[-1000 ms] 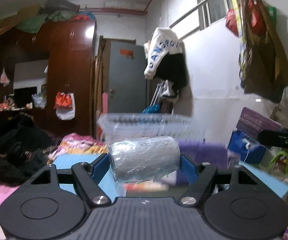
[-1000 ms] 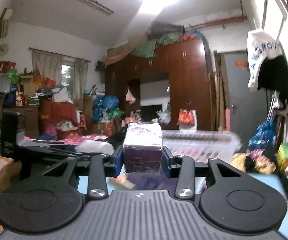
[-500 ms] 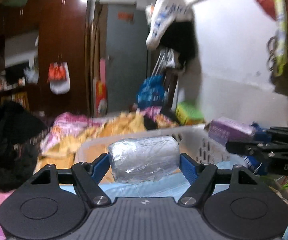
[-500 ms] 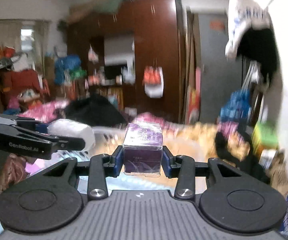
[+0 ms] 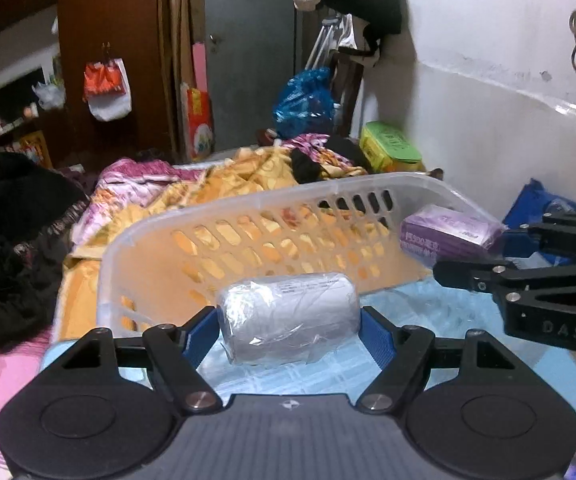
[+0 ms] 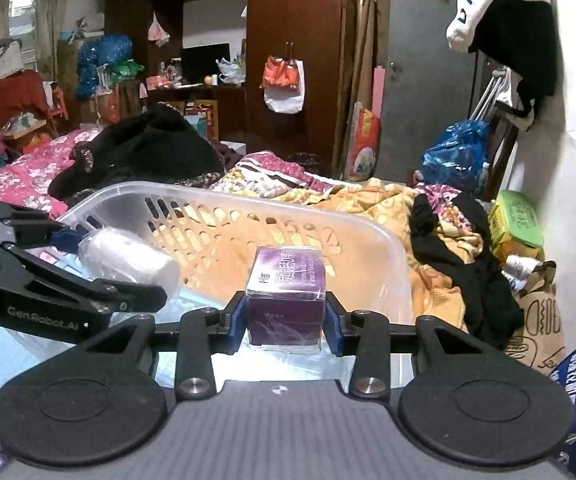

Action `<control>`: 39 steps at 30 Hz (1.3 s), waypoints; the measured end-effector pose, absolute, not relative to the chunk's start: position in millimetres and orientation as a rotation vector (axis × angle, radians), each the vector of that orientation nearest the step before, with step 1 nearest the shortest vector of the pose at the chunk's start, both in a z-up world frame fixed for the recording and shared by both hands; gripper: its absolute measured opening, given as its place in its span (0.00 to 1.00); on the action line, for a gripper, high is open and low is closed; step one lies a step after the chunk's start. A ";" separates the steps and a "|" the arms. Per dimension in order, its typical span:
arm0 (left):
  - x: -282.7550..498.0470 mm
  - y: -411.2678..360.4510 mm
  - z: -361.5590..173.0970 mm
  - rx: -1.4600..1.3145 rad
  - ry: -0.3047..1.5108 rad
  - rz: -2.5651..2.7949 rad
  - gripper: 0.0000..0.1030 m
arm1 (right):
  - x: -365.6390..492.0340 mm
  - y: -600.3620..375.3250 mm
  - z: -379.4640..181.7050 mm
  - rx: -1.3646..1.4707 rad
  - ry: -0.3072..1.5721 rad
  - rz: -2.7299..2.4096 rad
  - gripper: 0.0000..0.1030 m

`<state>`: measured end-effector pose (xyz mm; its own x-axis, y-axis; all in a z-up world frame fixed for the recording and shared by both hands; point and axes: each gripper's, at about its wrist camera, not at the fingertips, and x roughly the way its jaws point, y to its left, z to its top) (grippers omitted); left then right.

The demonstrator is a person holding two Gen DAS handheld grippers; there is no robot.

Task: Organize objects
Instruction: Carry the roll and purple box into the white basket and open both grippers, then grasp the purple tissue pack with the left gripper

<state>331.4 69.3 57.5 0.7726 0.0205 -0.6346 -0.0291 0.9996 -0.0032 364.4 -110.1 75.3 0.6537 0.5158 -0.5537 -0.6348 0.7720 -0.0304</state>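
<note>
My left gripper (image 5: 288, 330) is shut on a white roll wrapped in clear plastic (image 5: 288, 316), held just over the near side of a translucent white slotted basket (image 5: 248, 216). My right gripper (image 6: 286, 320) is shut on a purple box (image 6: 286, 292), held over the same basket (image 6: 248, 208). In the left wrist view the right gripper (image 5: 447, 256) comes in from the right with the purple box (image 5: 447, 234). In the right wrist view the left gripper (image 6: 100, 260) comes in from the left with the roll (image 6: 128, 260).
The basket rests on a light blue surface (image 5: 427, 312) beside a bed piled with orange and pink blankets (image 6: 367, 204) and black clothes (image 6: 144, 148). A green box (image 6: 515, 220), a paper bag (image 6: 539, 320) and a white wall (image 5: 487, 120) are on the right.
Both grippers have tilted down and moved forward over the basket, each still holding its object. The basket now fills the middle of both views.
</note>
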 end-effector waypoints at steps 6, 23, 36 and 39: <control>327.5 67.8 60.0 -0.018 0.655 0.031 0.77 | 366.8 -119.5 78.3 -0.213 0.517 0.667 0.49; 147.3 78.8 64.5 -0.095 0.272 -0.149 0.98 | 223.8 -253.1 44.3 0.064 0.291 0.827 1.00; 149.8 73.3 3.2 -0.119 0.366 -0.337 0.97 | 239.5 -224.9 22.7 0.108 0.315 0.990 0.95; 151.3 70.5 -0.6 -0.109 0.368 -0.354 0.97 | 237.3 -221.8 19.3 0.060 0.307 0.980 0.90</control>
